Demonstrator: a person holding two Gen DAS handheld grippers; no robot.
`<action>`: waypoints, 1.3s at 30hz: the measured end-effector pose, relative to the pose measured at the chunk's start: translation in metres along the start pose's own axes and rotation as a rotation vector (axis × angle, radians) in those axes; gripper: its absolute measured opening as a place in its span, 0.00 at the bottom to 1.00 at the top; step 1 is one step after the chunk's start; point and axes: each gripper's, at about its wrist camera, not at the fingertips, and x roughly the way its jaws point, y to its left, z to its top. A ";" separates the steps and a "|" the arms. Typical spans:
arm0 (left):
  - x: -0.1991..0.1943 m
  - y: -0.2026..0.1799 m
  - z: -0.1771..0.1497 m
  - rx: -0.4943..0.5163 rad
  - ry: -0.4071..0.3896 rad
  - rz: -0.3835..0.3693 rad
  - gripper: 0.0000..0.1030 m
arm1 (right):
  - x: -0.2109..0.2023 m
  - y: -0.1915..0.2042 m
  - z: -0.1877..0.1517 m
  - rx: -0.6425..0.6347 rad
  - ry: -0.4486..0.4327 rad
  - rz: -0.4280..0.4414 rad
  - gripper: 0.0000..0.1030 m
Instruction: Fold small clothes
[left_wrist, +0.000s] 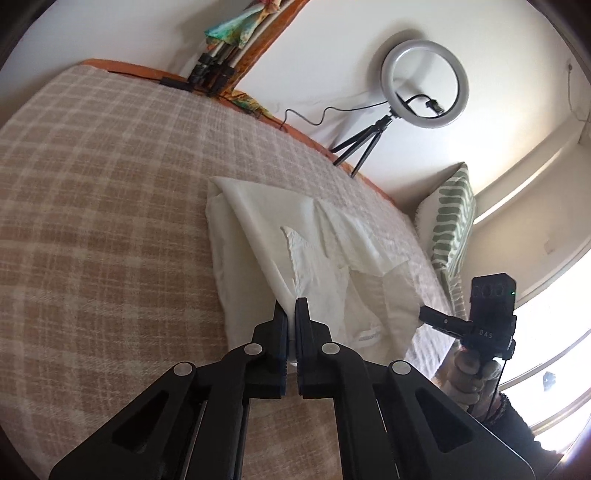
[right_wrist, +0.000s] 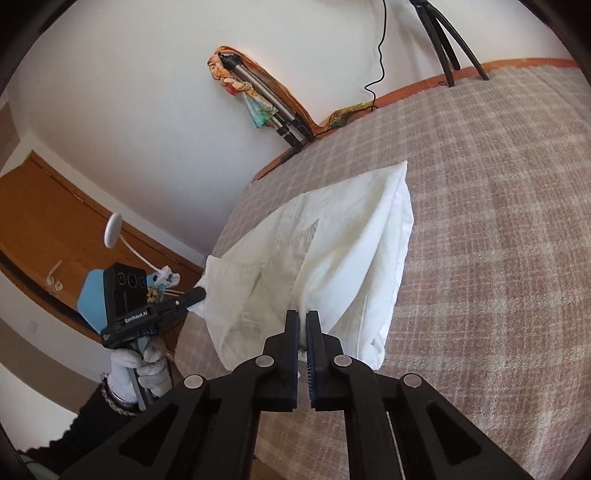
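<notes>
A white garment lies partly folded on the beige checked bedspread. My left gripper is shut on the garment's near edge, a thin strip of white cloth pinched between its black fingers. The right gripper, held by a gloved hand, bites the other near corner at the right. In the right wrist view the white garment is lifted and taut between both grippers. My right gripper is shut on its hem. The left gripper clamps the corner at the left.
A ring light on a tripod stands by the wall beyond the bed. A green patterned pillow leans at the bed's right end. Folded tripod legs with a colourful scarf rest against the wall. A wooden door is at left.
</notes>
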 end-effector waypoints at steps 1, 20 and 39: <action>0.007 0.007 -0.004 -0.004 0.028 0.035 0.02 | 0.005 -0.001 -0.003 -0.010 0.022 -0.035 0.01; -0.019 -0.021 0.006 0.176 -0.089 0.158 0.09 | -0.024 0.014 0.018 -0.206 -0.089 -0.249 0.22; 0.070 -0.067 0.026 0.281 0.020 0.095 0.09 | 0.056 -0.042 0.089 -0.011 0.025 -0.194 0.08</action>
